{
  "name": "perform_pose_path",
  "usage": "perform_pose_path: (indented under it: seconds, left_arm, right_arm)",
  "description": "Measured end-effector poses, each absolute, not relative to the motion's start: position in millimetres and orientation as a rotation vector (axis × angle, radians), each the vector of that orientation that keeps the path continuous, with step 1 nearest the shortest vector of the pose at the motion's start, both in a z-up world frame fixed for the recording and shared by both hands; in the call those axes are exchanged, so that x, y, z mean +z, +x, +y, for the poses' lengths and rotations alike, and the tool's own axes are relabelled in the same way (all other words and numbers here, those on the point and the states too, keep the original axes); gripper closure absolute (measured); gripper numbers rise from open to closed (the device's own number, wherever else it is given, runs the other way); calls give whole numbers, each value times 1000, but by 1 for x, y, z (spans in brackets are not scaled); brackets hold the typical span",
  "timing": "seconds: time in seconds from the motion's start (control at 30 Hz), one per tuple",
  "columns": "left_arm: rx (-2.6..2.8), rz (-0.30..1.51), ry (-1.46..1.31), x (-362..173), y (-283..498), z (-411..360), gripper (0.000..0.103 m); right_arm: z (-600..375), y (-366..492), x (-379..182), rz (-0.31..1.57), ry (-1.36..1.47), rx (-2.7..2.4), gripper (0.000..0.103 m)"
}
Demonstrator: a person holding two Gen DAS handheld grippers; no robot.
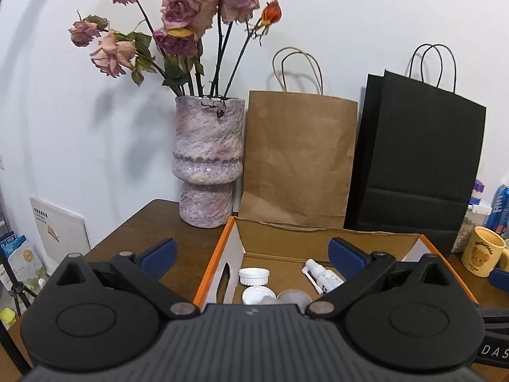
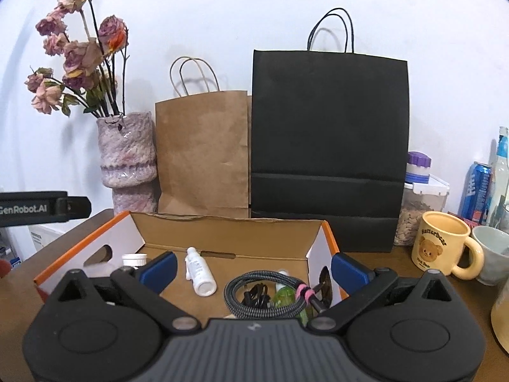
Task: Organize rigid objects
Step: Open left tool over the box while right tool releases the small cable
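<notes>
An open cardboard box with orange edges (image 1: 216, 248) (image 2: 331, 238) sits on the brown table. Inside lie a white spray bottle (image 1: 323, 275) (image 2: 198, 273), white jar lids (image 1: 254, 276) (image 2: 133, 259), a coiled grey braided cable (image 2: 264, 296) and a small green bottle (image 2: 286, 296). My left gripper (image 1: 251, 254) hovers open above the box's near left side, nothing between its blue pads. My right gripper (image 2: 253, 269) hangs open over the box's near right part, also empty.
Behind the box stand a mottled purple vase of dried roses (image 1: 206, 159) (image 2: 127, 159), a brown paper bag (image 1: 299, 156) (image 2: 203, 152) and a black paper bag (image 1: 416, 159) (image 2: 327, 146). A yellow bear mug (image 1: 483, 251) (image 2: 442, 243), a grey cup (image 2: 493, 254), cans and jars stand at right.
</notes>
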State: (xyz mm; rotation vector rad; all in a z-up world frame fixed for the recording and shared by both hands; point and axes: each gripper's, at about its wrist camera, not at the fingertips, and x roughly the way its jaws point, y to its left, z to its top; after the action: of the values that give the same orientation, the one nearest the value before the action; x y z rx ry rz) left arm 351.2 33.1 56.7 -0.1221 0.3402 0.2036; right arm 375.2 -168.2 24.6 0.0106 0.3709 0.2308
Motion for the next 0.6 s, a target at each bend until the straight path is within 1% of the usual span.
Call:
perform_pose_path:
  seconds: [0.4, 0.6]
  left_arm:
    - [213, 324, -114, 72, 287, 36, 0]
    - [200, 348, -95, 77, 254, 32, 0]
  right_arm:
    - [-186, 318, 42, 368, 11, 233, 0]
    - [-194, 282, 54, 364, 28, 241, 0]
